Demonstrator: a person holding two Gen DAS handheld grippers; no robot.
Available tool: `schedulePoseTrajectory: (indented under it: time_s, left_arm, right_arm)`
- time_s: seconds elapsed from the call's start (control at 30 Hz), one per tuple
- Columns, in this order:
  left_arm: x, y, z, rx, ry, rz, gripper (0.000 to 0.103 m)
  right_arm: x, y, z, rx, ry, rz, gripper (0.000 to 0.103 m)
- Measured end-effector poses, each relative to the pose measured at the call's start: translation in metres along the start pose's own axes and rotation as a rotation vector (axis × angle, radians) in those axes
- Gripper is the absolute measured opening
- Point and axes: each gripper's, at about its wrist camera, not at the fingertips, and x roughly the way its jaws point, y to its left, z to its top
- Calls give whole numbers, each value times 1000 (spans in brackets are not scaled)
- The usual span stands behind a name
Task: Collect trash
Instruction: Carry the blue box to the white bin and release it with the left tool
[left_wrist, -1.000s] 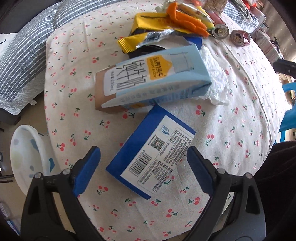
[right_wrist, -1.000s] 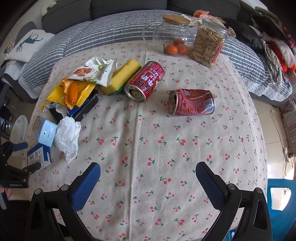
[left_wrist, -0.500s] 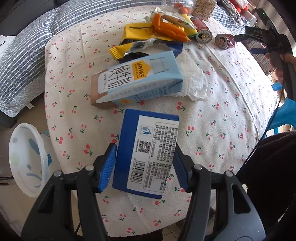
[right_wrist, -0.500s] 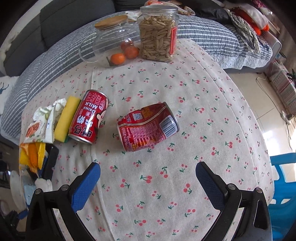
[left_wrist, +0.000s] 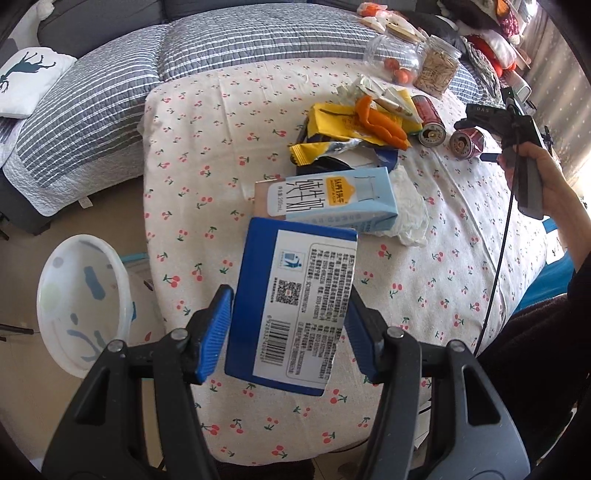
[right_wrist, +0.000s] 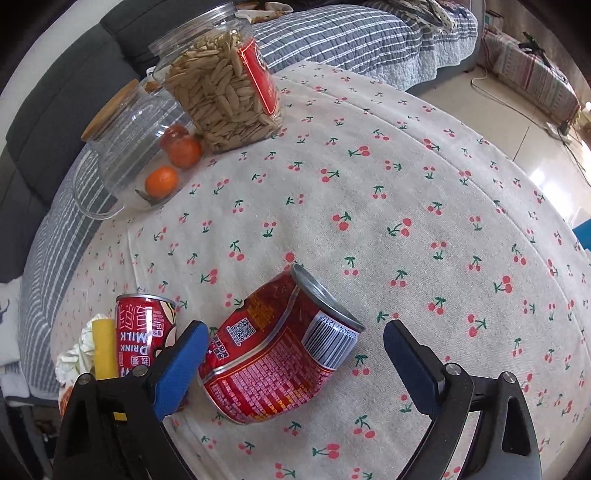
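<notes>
My left gripper (left_wrist: 290, 332) is shut on a blue box (left_wrist: 295, 266) with a white barcode label, held up off the cherry-print tablecloth (left_wrist: 207, 140). In the right wrist view a dented red can (right_wrist: 280, 354) lies on its side between the fingers of my right gripper (right_wrist: 295, 339). Its jaws are closing; the left pad is at the can and the right pad stands apart from it. A second red can (right_wrist: 144, 328) lies to the left. The left wrist view shows a hand holding the right gripper (left_wrist: 495, 122) over the dented can (left_wrist: 467, 142).
A pale blue milk carton (left_wrist: 332, 199), a crumpled tissue (left_wrist: 410, 210), yellow wrappers (left_wrist: 343, 122) and orange peel (left_wrist: 380, 125) lie mid-table. A seed jar (right_wrist: 225, 85) and a glass jar with oranges (right_wrist: 136, 155) stand at the back. A white bin (left_wrist: 85, 306) sits on the floor left.
The left gripper shut on the blue box and lifted it off the cloth. The right gripper rolled and swung down over the dented can, its jaws narrowing.
</notes>
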Motion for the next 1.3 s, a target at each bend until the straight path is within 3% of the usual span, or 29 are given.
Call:
schedulePoseTrajectory:
  time_s: [0.1, 0.17, 0.27, 0.47, 0.93, 1.3]
  left_arm:
    - [-3, 10, -2, -30, -9, 9, 60]
    - [-5, 16, -4, -51, -17, 14, 60]
    - [-9, 26, -6, -80, -32, 27, 60]
    - [-18, 47, -10, -144, -64, 53, 60]
    - [-46, 111, -33, -325, -152, 128, 60]
    - [-28, 190, -52, -486, -156, 239, 60]
  right_arm:
    - [8, 1, 1, -9, 3, 23, 74]
    - [7, 5, 0, -57, -4, -18, 44]
    - [3, 6, -3, -71, 33, 29, 40]
    - [-23, 17, -18, -124, 78, 91, 35]
    - [-127, 105, -97, -398, -32, 352, 34]
    - [-134, 207, -185, -650, 11, 493, 34]
